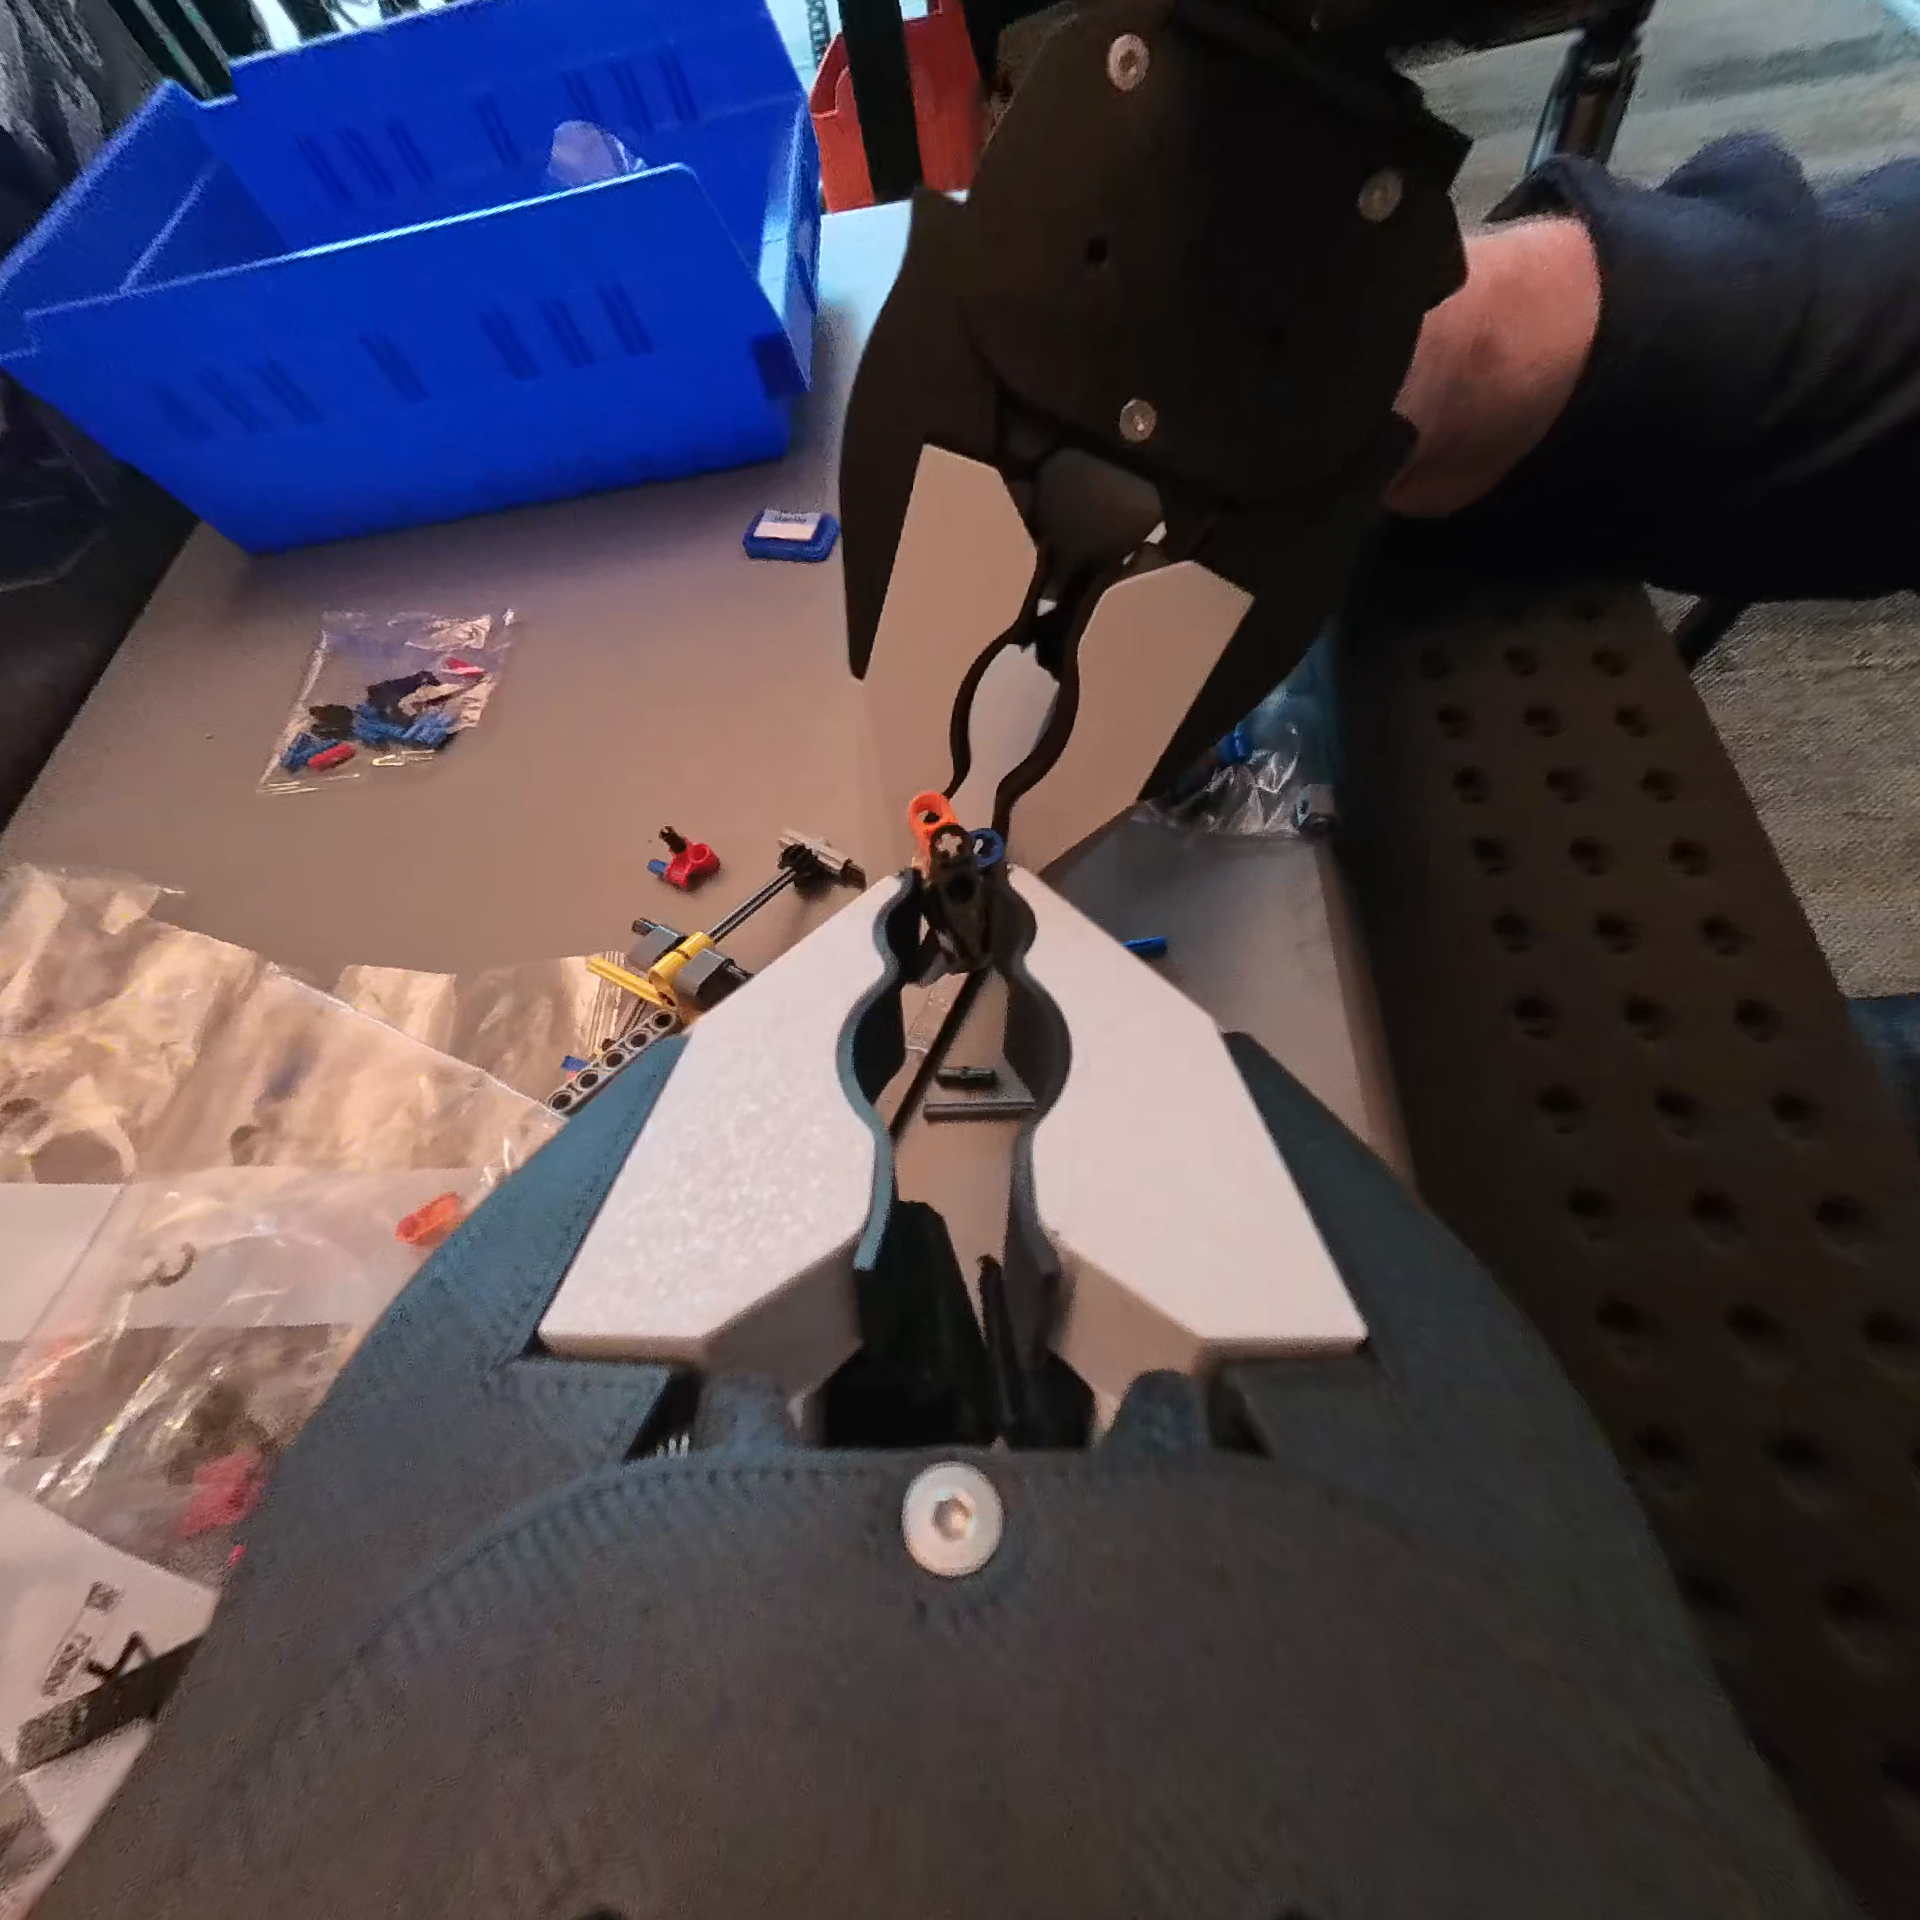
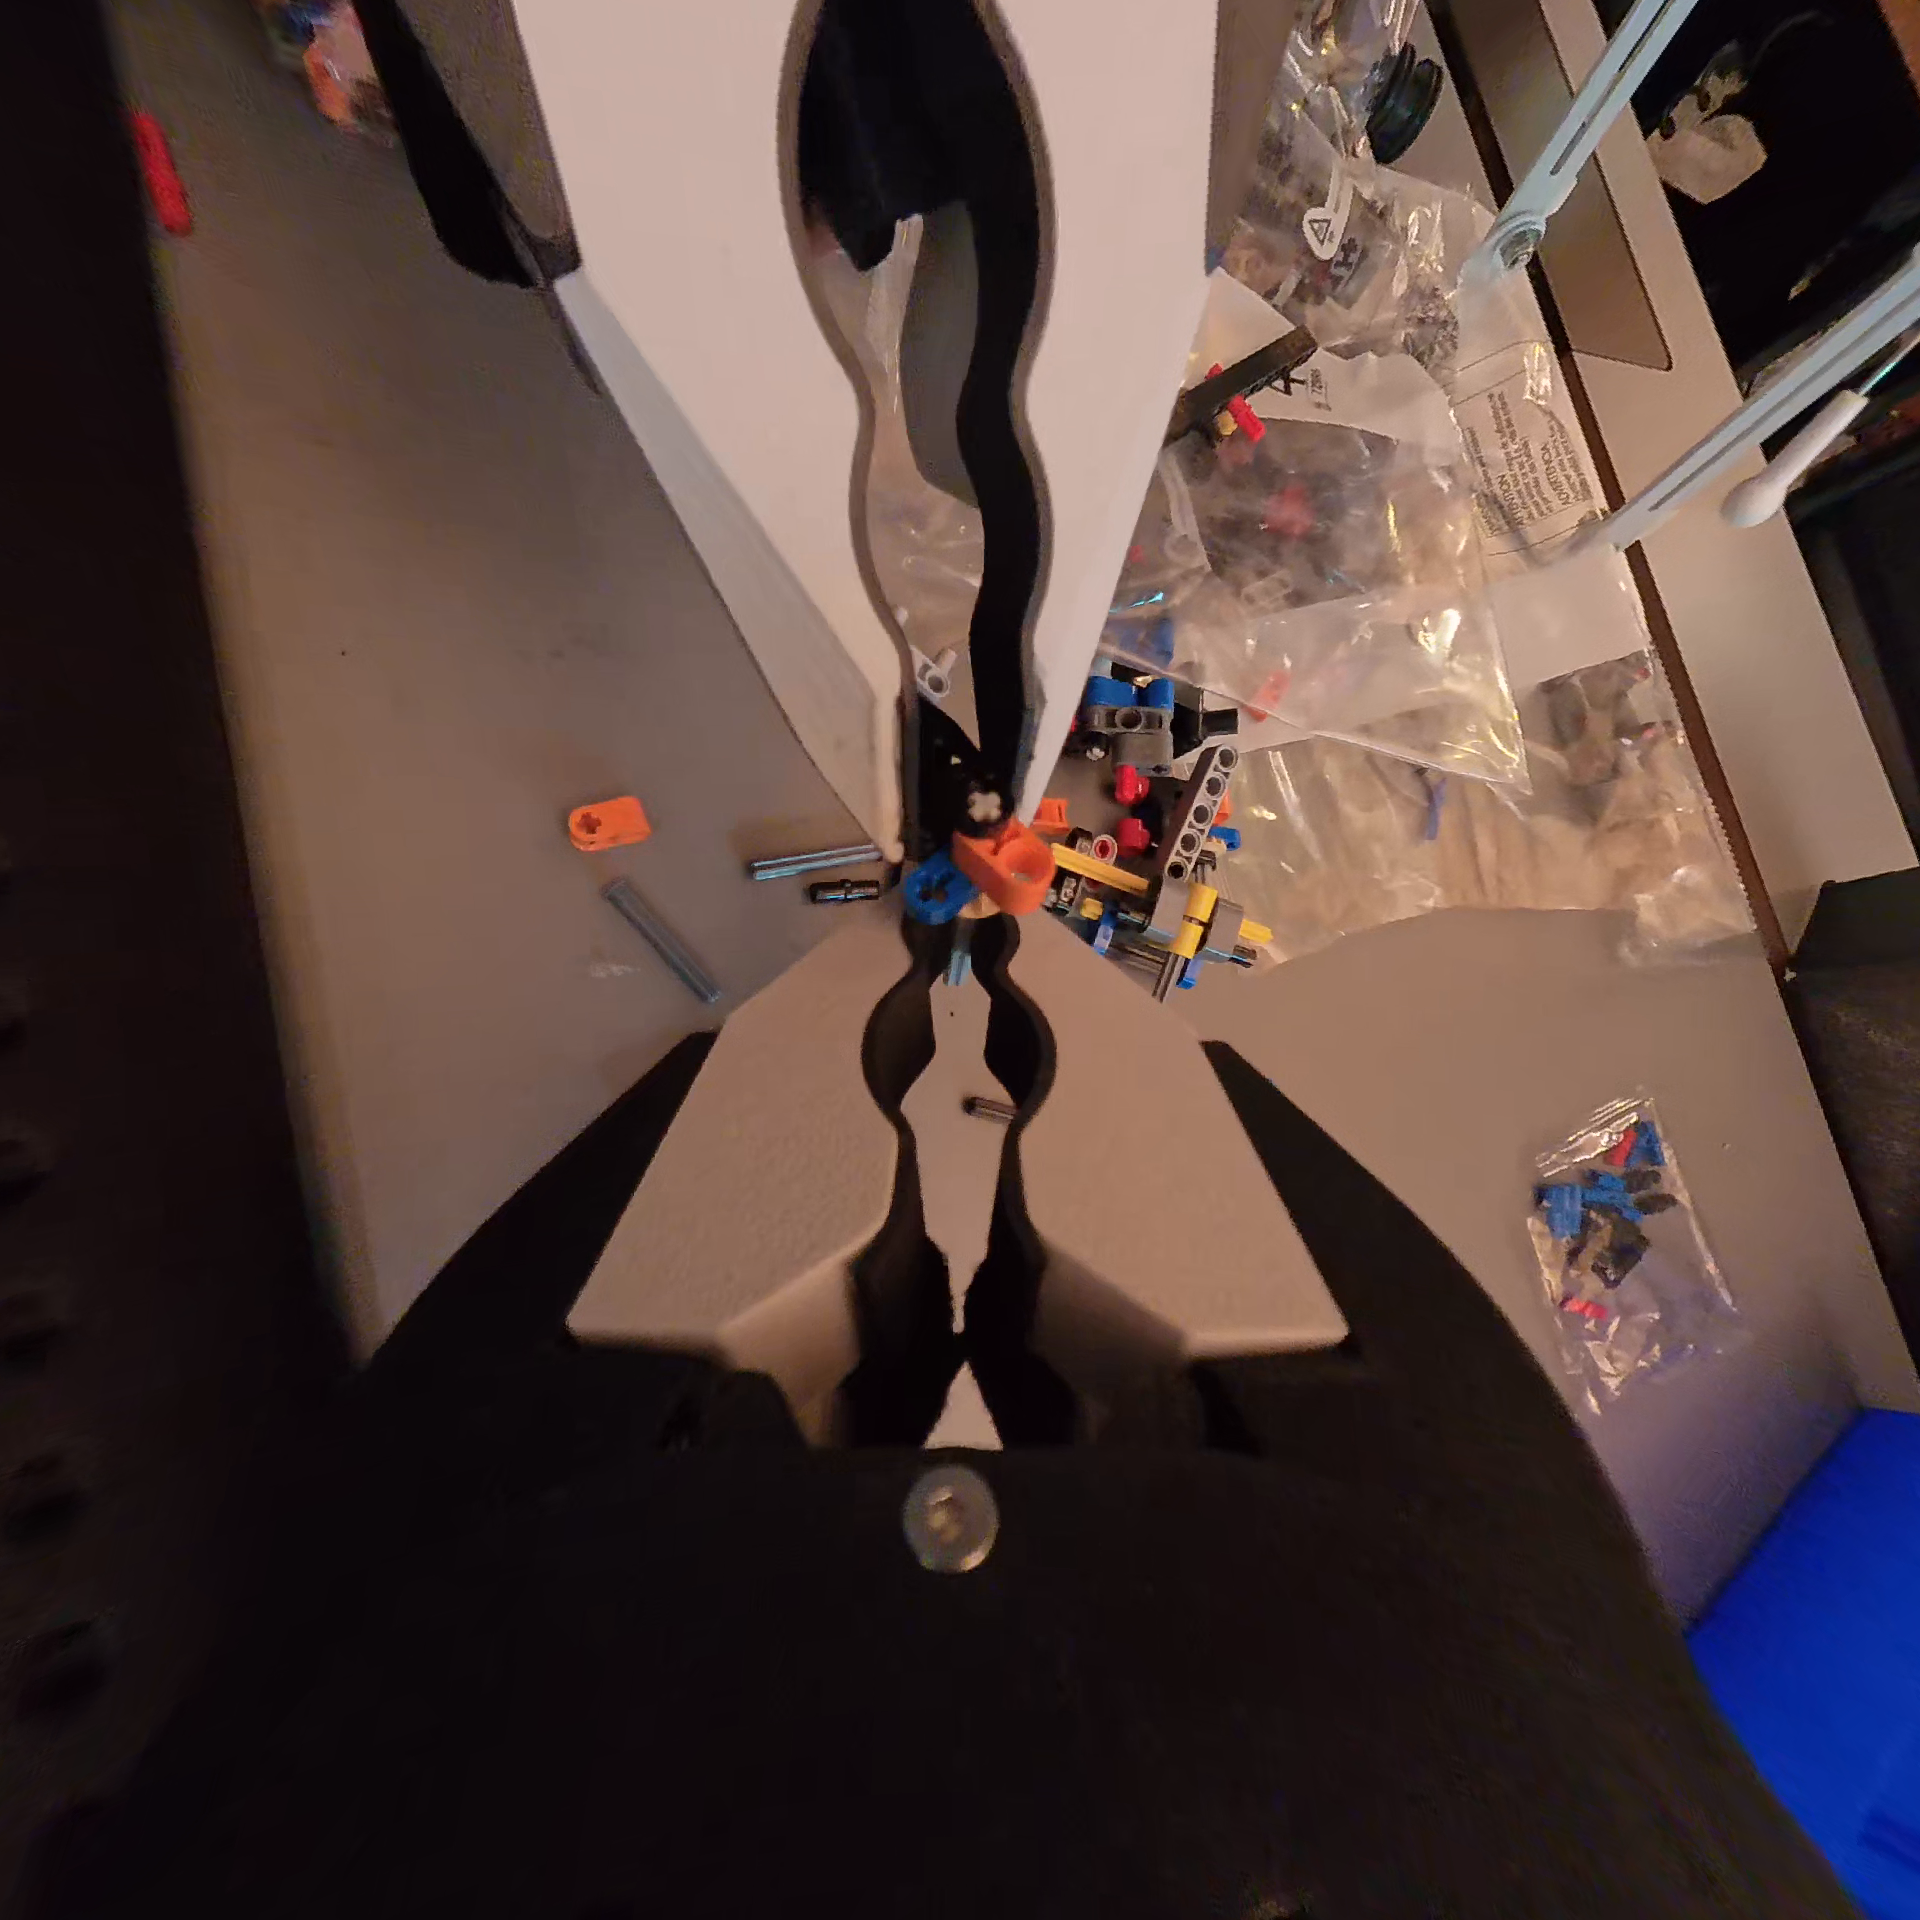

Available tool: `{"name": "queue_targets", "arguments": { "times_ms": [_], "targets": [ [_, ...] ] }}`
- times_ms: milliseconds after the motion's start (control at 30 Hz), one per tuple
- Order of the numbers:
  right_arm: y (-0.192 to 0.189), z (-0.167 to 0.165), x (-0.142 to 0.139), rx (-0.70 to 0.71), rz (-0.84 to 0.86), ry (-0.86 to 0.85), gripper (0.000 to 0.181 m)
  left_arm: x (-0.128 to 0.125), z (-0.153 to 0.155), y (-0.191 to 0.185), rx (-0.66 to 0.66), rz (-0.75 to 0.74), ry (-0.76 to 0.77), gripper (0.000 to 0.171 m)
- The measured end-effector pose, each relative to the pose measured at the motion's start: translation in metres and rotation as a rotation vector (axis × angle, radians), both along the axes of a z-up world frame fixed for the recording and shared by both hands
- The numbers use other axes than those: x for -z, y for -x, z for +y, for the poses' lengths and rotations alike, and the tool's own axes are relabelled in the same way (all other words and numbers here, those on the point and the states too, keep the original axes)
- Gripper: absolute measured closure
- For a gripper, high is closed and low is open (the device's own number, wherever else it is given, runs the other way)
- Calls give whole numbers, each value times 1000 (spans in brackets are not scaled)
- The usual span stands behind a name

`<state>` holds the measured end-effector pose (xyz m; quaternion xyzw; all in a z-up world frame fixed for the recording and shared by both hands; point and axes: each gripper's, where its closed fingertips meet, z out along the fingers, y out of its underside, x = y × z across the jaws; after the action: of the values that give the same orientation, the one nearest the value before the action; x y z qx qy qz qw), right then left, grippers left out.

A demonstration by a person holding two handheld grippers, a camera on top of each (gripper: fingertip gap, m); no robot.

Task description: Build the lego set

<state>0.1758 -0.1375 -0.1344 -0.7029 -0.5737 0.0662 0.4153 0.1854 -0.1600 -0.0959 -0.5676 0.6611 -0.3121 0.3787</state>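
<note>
A small assembly (image 1: pixel 951 883) of a black piece with orange and blue connectors is held in the air between the two claws, above the table (image 1: pixel 623 665). The left claw (image 1: pixel 951 914) is closed on the black piece. The right claw (image 2: pixel 961 925) is nearly closed around the blue connector (image 2: pixel 932 888); whether it is truly pinched cannot be told.

A slip is judged the main risk: the grip is at the very tips, so any twist between the claws could pop a connector off or drop the assembly among the loose parts (image 2: pixel 1153 883) below. Misaligned holes could also jam.

Room is tight at the tips, which almost touch. Open table lies to the right claw's left, with only an orange piece (image 2: pixel 608 823) and pins (image 2: pixel 665 940); bags (image 1: pixel 384 696) and a blue bin (image 1: pixel 416 312) crowd the far side.
</note>
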Motion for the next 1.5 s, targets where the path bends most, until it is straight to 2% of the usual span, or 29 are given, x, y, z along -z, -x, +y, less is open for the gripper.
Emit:
{"name": "queue_targets", "arguments": {
  "times_ms": [267, 567, 833, 1267, 1333, 1400, 1467, 1500],
  "targets": [
    [-1, 0, 8, 0, -31, 18, 181, 2, 1, -2, -20, 11, -35, 161],
    [-3, 2, 2, 14, 23, 35, 181, 1, 8, 3, -64, 32, -81, 165],
    [-3, -3, -20, -20, 154, 21, 180, -18, 8, 6, -60, -78, 14, 165],
    [-5, -10, -32, -60, 178, -28, 180, -27, 3, 11, -39, -115, 52, 165],
    [-4, -6, -47, -59, 254, -133, 178, -39, 6, 16, -47, -169, 90, 166],
    [0, -6, -45, -48, 238, -97, 178, -38, 6, 20, -40, -135, 38, 165],
    [3, -9, -41, -56, 266, -16, 179, -34, 5, 20, -20, -130, 59, 165],
    [3, -10, -41, -63, 265, -28, 179, -34, 4, 20, -5, -131, 77, 165]
  ]
}}
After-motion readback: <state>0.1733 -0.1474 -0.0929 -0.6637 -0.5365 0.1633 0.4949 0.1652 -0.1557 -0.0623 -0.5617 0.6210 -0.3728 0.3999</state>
